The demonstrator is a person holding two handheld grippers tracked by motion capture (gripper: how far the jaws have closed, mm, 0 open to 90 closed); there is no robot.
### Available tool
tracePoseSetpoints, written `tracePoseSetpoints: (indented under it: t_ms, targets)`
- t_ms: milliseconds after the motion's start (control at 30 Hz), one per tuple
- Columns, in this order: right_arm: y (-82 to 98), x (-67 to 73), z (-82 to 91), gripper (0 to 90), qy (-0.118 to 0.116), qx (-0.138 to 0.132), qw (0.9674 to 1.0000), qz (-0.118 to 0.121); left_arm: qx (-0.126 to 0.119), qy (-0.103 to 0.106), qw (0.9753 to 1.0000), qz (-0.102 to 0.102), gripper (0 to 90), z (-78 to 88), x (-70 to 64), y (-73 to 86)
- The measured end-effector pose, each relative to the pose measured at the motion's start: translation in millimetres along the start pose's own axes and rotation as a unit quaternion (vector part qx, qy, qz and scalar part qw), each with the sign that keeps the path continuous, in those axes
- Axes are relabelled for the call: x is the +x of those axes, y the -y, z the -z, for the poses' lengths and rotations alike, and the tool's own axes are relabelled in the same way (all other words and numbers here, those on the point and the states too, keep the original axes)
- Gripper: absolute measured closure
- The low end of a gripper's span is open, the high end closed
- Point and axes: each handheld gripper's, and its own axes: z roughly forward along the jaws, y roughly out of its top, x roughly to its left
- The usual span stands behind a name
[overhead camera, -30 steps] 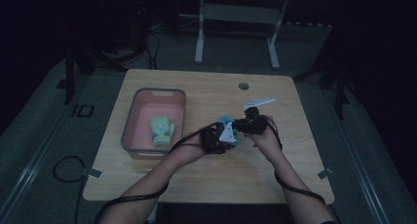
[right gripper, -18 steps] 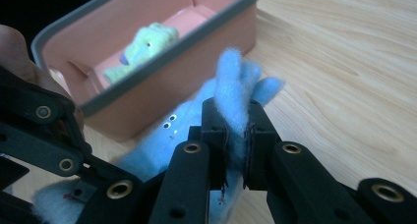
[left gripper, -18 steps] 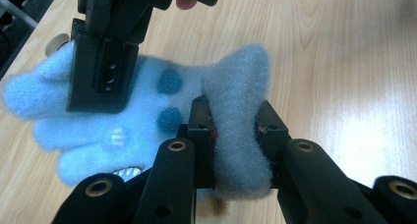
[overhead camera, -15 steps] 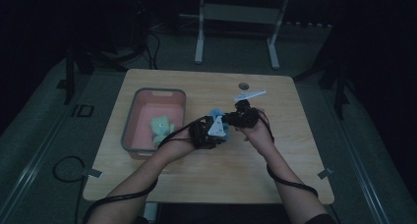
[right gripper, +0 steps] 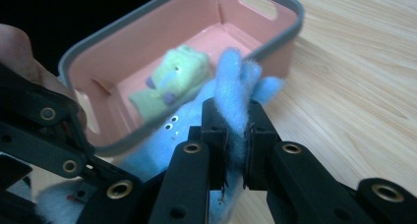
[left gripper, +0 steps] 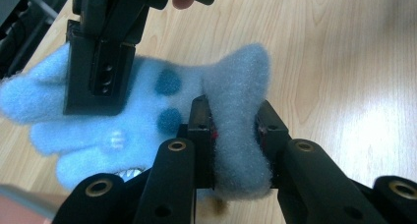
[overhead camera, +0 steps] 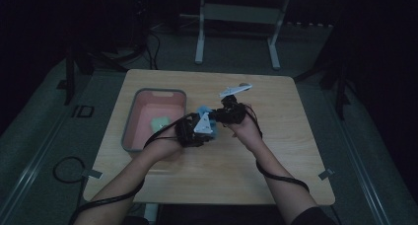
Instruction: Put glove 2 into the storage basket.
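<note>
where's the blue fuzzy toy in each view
High view: blue fuzzy toy at table centre, between the two hand-held grippers, right of the pink bin.
Left gripper view: left and centre, pinched in the near jaws.
Right gripper view: bottom centre, a tuft between the jaws.
Shared landmark: the wooden table.

I count one fuzzy light-blue plush toy point(left gripper: 147, 111), one soft green plush toy point(right gripper: 172, 81), one pink grey-rimmed plastic bin point(overhead camera: 132, 124), and two black two-jaw grippers: left point(left gripper: 231, 123), right point(right gripper: 236, 123).
</note>
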Motion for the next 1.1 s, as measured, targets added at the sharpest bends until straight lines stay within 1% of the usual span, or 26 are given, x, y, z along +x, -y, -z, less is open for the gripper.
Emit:
tracePoseSetpoints:
  t_ms: [233,367,400,467,567,667,733,767,800,833,867,900,933,967,1033,1067,1100]
  targets:
    - [-9.3,8.6,-12.5,82.6,-0.006,0.001,0.9999,0.009,0.006,-0.005,0.9999,0.008,75.4,12.0,3.8,11.7]
    - [-12.3,12.0,-18.5,82.6,-0.011,0.001,0.9999,0.010,0.010,-0.006,0.9999,0.011,75.4,16.4,5.2,16.6]
    - [-14.5,14.4,-22.6,82.6,-0.013,0.002,0.9998,0.011,0.010,-0.006,0.9998,0.016,75.4,19.3,6.4,20.5]
    - [-15.8,15.7,-24.5,82.6,-0.015,0.002,0.9998,0.012,0.011,-0.007,0.9998,0.016,75.4,20.7,6.9,22.4]
    - [-20.4,20.8,-32.4,82.6,-0.019,0.002,0.9997,0.015,0.014,-0.010,0.9996,0.021,75.4,24.3,9.2,29.5]
    - [-22.9,23.0,-36.8,82.6,-0.023,0.004,0.9996,0.013,0.017,-0.012,0.9996,0.021,75.4,26.3,10.0,32.6]
    - [-25.6,25.9,-42.1,82.6,-0.027,0.007,0.9995,0.015,0.017,-0.011,0.9995,0.024,75.3,28.8,11.2,36.5]
    - [-26.6,26.9,-44.3,82.6,-0.028,0.009,0.9994,0.017,0.017,-0.011,0.9994,0.028,75.3,30.9,11.9,40.7]
    - [-26.6,26.9,-44.3,82.6,-0.028,0.009,0.9994,0.017,0.017,-0.011,0.9994,0.028,75.4,30.9,11.9,40.7]
    - [-28.8,29.0,-48.8,82.5,-0.030,0.011,0.9993,0.018,0.018,-0.013,0.9993,0.029,75.4,32.4,12.0,43.2]
    - [-29.6,29.7,-50.3,82.5,-0.032,0.011,0.9992,0.018,0.020,-0.014,0.9992,0.032,75.4,34.8,12.6,46.7]
    - [-30.8,31.1,-52.5,82.5,-0.034,0.012,0.9992,0.018,0.020,-0.014,0.9992,0.032,75.3,34.8,12.6,46.7]
    - [-32.0,32.5,-55.0,82.5,-0.034,0.013,0.9991,0.021,0.021,-0.016,0.9990,0.035,75.4,37.7,13.0,50.9]
    - [-33.1,34.0,-57.6,82.5,-0.036,0.013,0.9990,0.022,0.021,-0.016,0.9990,0.035,75.4,37.7,13.0,50.9]
    - [-35.4,37.3,-62.7,82.6,-0.038,0.014,0.9989,0.021,0.024,-0.019,0.9986,0.042,75.4,42.2,13.9,58.7]
    - [-36.5,38.8,-65.5,82.5,-0.042,0.015,0.9988,0.021,0.024,-0.019,0.9986,0.042,75.4,42.2,13.9,58.7]
    - [-36.5,38.8,-65.5,82.5,-0.042,0.015,0.9988,0.021,0.026,-0.020,0.9985,0.044,75.4,43.6,14.2,61.5]
